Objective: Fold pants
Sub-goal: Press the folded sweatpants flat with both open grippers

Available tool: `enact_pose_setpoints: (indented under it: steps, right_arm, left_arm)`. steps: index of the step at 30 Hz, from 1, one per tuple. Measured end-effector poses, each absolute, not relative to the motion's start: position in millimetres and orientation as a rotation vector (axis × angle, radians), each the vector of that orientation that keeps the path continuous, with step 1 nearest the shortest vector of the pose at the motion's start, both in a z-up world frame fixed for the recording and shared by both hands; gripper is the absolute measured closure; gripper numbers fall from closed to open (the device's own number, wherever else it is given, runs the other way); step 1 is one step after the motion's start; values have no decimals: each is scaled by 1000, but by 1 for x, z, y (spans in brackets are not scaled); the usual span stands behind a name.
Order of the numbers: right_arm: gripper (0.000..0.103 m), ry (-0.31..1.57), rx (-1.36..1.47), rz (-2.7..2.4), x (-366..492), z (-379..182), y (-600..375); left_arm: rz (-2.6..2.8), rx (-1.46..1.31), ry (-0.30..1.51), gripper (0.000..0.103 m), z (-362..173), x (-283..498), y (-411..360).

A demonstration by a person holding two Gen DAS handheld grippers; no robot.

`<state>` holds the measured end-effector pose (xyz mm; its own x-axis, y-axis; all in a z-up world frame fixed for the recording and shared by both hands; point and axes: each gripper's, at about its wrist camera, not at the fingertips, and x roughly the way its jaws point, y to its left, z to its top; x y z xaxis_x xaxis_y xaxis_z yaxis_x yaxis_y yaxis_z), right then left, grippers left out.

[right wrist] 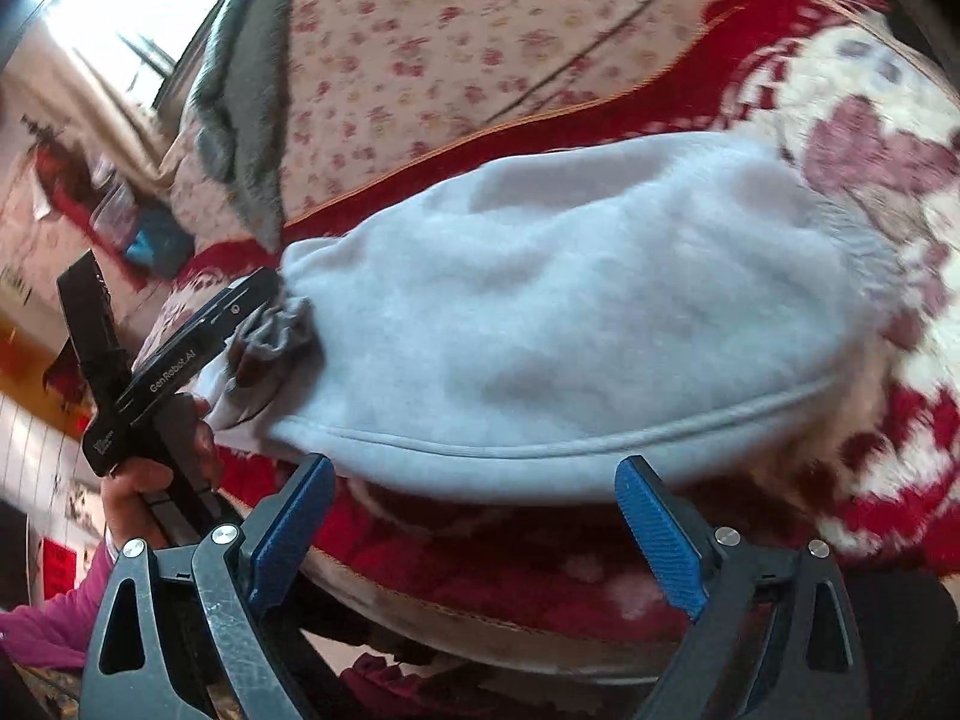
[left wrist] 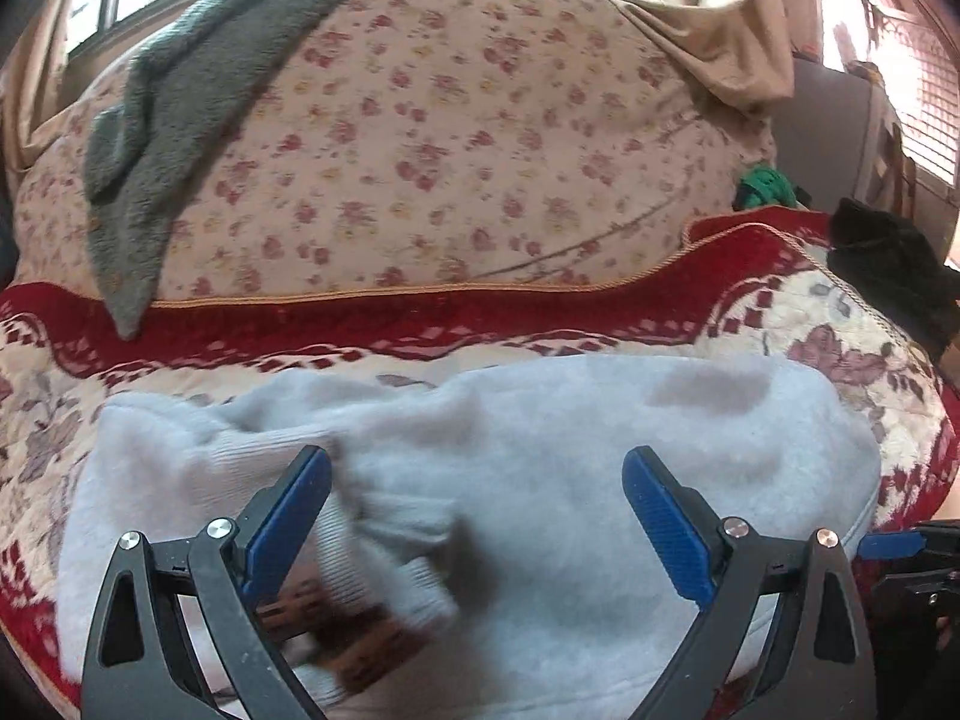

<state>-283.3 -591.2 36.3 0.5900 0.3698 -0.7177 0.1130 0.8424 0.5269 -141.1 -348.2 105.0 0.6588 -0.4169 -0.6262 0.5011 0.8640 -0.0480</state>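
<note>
The bed's floral sheet [left wrist: 456,138] lies bare at twelve o'clock beyond the pale pants [left wrist: 540,450]. A grey towel [left wrist: 180,114] blocks ten o'clock; dark cloth [left wrist: 894,264] crowds two o'clock.

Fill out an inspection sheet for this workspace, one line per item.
Surface: red floral blanket over a floral sheet.
Job's things: light grey pants, bunched, ribbed cuffs toward the left gripper.
Clutter: grey towel, green item, black cloth.
Grippers: left gripper open above the pants; right gripper open at the near hem, nothing between.
Cables: nothing seen.
Surroundings: beige curtain, bright windows.
</note>
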Motion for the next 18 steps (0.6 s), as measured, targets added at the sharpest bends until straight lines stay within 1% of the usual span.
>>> enact_pose_setpoints:
  steps: [5, 9, 13, 18]
  right_arm:
    - [5, 934, 619, 111, -288, 28, -606]
    - [2, 946, 673, 69, -290, 16, -617]
    - [1, 946, 727, 51, -290, 5, -627]
    - [1, 944, 801, 21, -280, -9, -633]
  left_arm:
    - [-615, 133, 713, 6, 102, -132, -378]
    - [-700, 166, 749, 5, 98, -125, -406]
    - [-813, 172, 801, 5, 93, -114, -434]
    - [-922, 247, 836, 5, 86, -102, -474]
